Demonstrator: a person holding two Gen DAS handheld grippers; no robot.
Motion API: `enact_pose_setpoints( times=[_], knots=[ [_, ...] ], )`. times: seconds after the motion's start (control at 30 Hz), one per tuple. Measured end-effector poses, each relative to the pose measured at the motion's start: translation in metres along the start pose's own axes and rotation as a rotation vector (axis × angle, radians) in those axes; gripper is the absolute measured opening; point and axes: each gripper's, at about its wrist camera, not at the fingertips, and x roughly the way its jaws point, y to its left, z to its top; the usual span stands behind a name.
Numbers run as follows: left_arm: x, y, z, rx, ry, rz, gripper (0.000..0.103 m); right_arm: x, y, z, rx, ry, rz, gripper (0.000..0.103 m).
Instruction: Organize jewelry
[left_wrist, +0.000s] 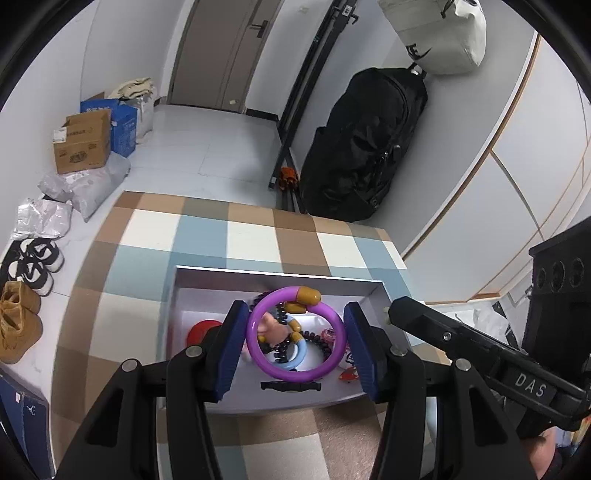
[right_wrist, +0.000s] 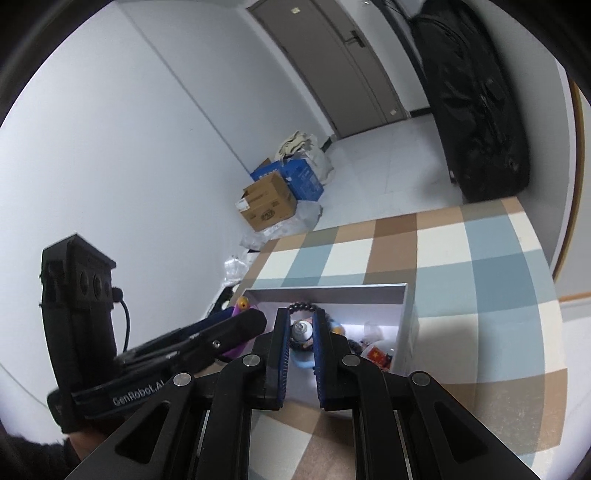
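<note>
A white open box (left_wrist: 280, 275) stands on the checked tablecloth and holds jewelry: a red round piece (left_wrist: 201, 330), a black bead string (left_wrist: 314, 338), a black hair clip (left_wrist: 290, 386) and small pink and red trinkets. My left gripper (left_wrist: 295, 332) is shut on a purple bangle (left_wrist: 295, 371) with yellow-brown end beads, held over the box. My right gripper (right_wrist: 301, 332) is shut on a black bead bracelet (right_wrist: 303, 307) with a silver-white bead, also over the box (right_wrist: 325, 291). The left gripper's body (right_wrist: 207, 347) shows in the right wrist view.
The checked cloth (left_wrist: 236, 236) covers the table. On the floor to the left are cardboard boxes (left_wrist: 83, 142), plastic bags and shoes (left_wrist: 37, 262). A black bag (left_wrist: 364, 147) leans on the wall behind the table. A door (left_wrist: 229, 51) is at the back.
</note>
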Motion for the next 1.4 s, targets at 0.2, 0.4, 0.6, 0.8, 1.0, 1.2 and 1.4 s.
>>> enact_pose_setpoints(
  times=[0.2,0.4,0.6,0.8,1.0,1.2,1.4],
  knots=[
    [0.01,0.001,0.003,-0.022,0.027,0.017,0.048,0.004,-0.012,0.005,0.052,0.012,0.008,0.011],
    [0.011,0.003,0.008,-0.069,0.028,-0.014,0.049,0.006,-0.018,0.005,0.064,0.024,-0.007,0.014],
    [0.002,0.006,0.011,-0.093,-0.02,-0.041,0.073,-0.007,-0.021,0.005,0.096,-0.038,-0.003,0.078],
    [0.0,0.004,0.012,-0.082,-0.041,0.028,0.074,-0.019,-0.024,0.007,0.086,-0.082,-0.036,0.089],
    [-0.01,0.007,0.009,-0.075,-0.097,0.092,0.074,-0.028,-0.022,0.004,0.052,-0.117,-0.092,0.102],
    [-0.018,0.011,0.0,-0.075,-0.13,0.149,0.086,-0.038,-0.013,-0.005,-0.013,-0.144,-0.125,0.103],
    [-0.03,0.0,-0.009,-0.007,-0.178,0.192,0.086,-0.05,0.005,-0.017,-0.098,-0.169,-0.132,0.103]
  ],
)
